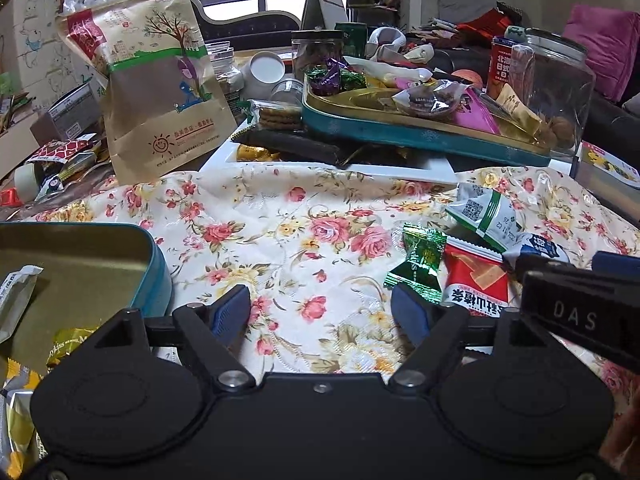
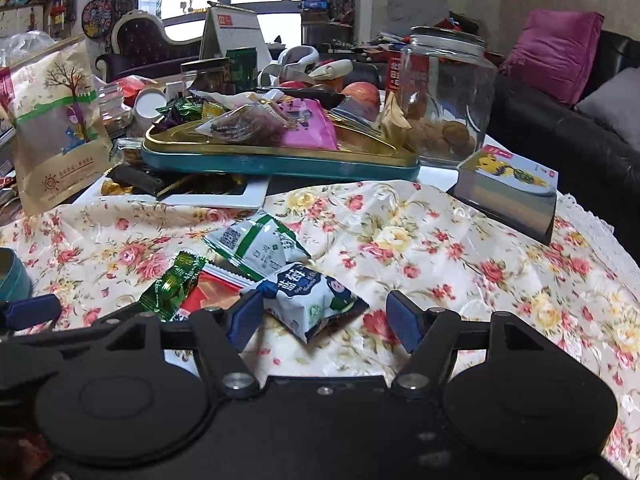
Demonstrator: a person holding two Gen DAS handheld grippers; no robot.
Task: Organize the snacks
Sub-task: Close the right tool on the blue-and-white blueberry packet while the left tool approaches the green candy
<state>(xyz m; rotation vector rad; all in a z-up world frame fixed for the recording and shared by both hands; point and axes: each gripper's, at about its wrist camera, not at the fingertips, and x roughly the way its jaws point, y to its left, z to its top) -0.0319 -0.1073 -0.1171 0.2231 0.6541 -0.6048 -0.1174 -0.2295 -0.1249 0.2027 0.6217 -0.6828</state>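
Note:
My left gripper (image 1: pixel 320 312) is open over the floral cloth (image 1: pixel 280 240), with nothing between its fingers. An open teal tin (image 1: pixel 152 280) with a gold inside sits just to its left, a pale packet (image 1: pixel 16 300) in it. To the right lie a green candy (image 1: pixel 420 264), a red packet (image 1: pixel 476 280) and a white-green packet (image 1: pixel 480 212). My right gripper (image 2: pixel 324 318) is open around a blue-and-white packet (image 2: pixel 312 300). That packet lies close to the left pad, and the right pad stands apart from it. The green candy (image 2: pixel 172 284) and the red packet (image 2: pixel 212 292) lie left of it.
At the back, a teal tray (image 2: pixel 280 162) heaped with snacks rests on a white tray (image 2: pixel 224 200). A tall brown paper bag (image 1: pixel 160 92) stands at the back left, with more wrappers (image 1: pixel 60 156) beside it. A glass jar (image 2: pixel 444 92) and a card box (image 2: pixel 508 188) stand at the right.

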